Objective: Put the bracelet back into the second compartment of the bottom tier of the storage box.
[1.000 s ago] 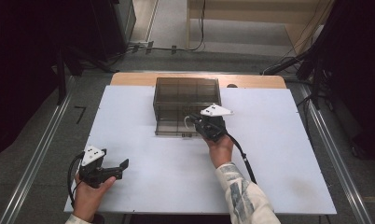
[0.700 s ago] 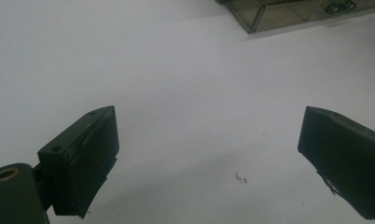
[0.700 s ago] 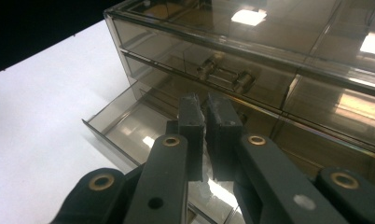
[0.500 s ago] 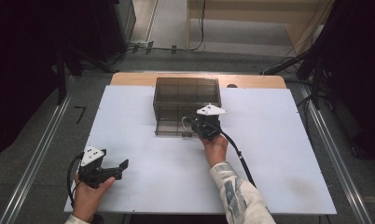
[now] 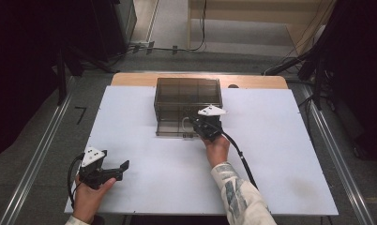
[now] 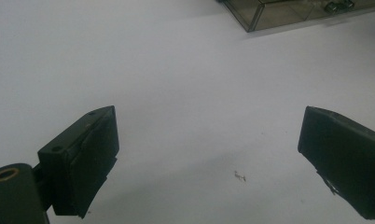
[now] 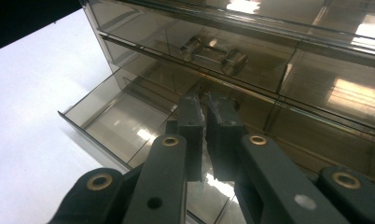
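A smoky clear drawer cabinet (image 5: pixel 186 93) stands at the back middle of the white table (image 5: pixel 280 154). Its bottom drawer (image 5: pixel 170 129) is pulled out toward me. My right gripper (image 5: pixel 197 123) hovers over that open drawer's right part. In the right gripper view its jaws (image 7: pixel 205 100) are shut, with just a thin slit and nothing visible between them, and point into the drawer (image 7: pixel 115 116) below a closed drawer's handle (image 7: pixel 213 51). My left gripper (image 5: pixel 118 169) rests low near the table's front left corner, wide open and holding nothing (image 6: pixel 209 154).
The cabinet's corner (image 6: pixel 288 11) shows far off in the left gripper view. A tiny scuff (image 6: pixel 240 176) marks the table between the left jaws. The right gripper's cable (image 5: pixel 240 157) trails back along the sleeve. Dark stands and floor rails flank the table.
The right gripper has shifted slightly left, closer in over the open drawer. The left gripper has stayed where it was.
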Motion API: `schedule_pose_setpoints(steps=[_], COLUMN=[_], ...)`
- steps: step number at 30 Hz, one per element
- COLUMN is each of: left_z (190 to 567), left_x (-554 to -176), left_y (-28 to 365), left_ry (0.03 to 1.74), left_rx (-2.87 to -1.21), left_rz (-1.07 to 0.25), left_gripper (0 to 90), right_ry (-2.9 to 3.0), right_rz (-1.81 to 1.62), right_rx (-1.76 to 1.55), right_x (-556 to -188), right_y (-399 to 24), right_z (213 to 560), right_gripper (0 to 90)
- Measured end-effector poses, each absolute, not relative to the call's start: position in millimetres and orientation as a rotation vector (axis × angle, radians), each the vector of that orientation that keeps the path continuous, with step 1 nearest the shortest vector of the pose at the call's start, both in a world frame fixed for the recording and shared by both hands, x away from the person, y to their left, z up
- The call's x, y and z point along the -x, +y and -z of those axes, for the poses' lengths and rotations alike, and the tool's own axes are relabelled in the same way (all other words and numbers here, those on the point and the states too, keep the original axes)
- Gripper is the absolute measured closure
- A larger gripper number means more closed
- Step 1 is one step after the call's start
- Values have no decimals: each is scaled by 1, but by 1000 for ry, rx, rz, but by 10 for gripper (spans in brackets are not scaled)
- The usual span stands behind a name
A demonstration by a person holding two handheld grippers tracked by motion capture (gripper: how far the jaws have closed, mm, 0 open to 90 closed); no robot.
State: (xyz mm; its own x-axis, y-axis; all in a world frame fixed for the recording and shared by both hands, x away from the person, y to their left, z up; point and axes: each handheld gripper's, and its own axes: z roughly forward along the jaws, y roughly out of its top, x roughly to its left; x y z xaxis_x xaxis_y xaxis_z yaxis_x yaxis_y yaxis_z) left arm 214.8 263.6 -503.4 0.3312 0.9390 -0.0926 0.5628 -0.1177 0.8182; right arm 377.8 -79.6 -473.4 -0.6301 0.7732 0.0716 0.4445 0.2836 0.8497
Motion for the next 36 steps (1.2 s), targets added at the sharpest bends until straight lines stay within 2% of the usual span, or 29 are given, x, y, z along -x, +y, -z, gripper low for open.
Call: schedule_pose_setpoints(steps=[11,13,20,27,36], left_z=[503,503,504,504,504], left_x=[-215,-215,-215,-215,-214], left_y=[264,263,263,263,263], left_ry=[1336,1336,1334,1335,1336], left_rx=[-1795,-1796,-1798,-1804,-1800], left_rz=[-591,-591,-589,-588,-592], left_gripper=[58,58,58,58,58], right_ry=[2224,2238,2251,2257,2267], right_rz=[-1254,-1241,-1215,-1199,-1191], right_rx=[-1110,-1116,-1107,-1118,-1114], right_x=[-376,-376,-374,-374,-374], right_y=[-82,-84,-86,-89,-89], right_z=[474,474,475,475,476], right_gripper=[594,508,471,370,303])
